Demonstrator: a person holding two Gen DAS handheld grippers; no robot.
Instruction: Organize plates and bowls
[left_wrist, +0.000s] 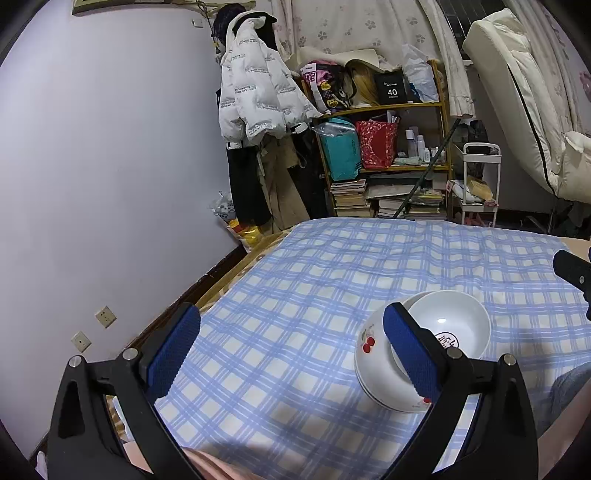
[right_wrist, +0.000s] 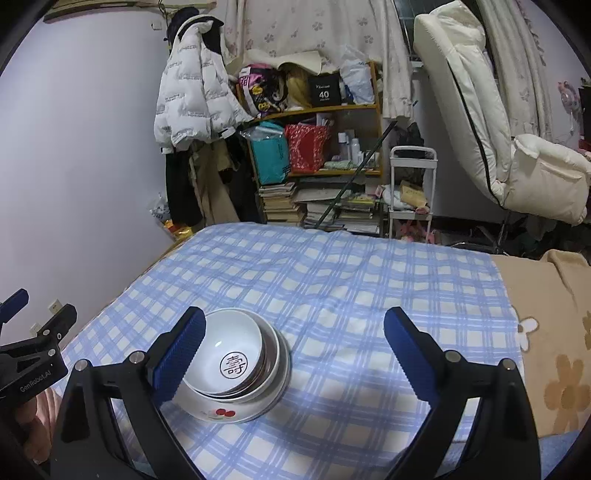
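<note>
Left gripper (left_wrist: 291, 347): jaws spread wide, nothing between the pads. Right gripper (right_wrist: 295, 350): jaws likewise spread wide and empty.

The stack of nested bowls (right_wrist: 236, 365) rests on the blue-and-white checked sheet (right_wrist: 351, 280) covering the bed. The top white bowl (left_wrist: 448, 321) carries a round black character mark inside; the lowest, widest bowl (right_wrist: 221, 411) carries a red cherry print on its outer wall. In the left wrist view the stack sits behind the right-hand finger; in the right wrist view it sits behind the left-hand finger. Neither gripper touches it.

Beyond the bed: a white puffer jacket (left_wrist: 255, 96) hanging at the wall, a cluttered wooden shelf (right_wrist: 317, 109) with stacked books (right_wrist: 280, 203) below, and a white reclining chair (right_wrist: 491, 122).
</note>
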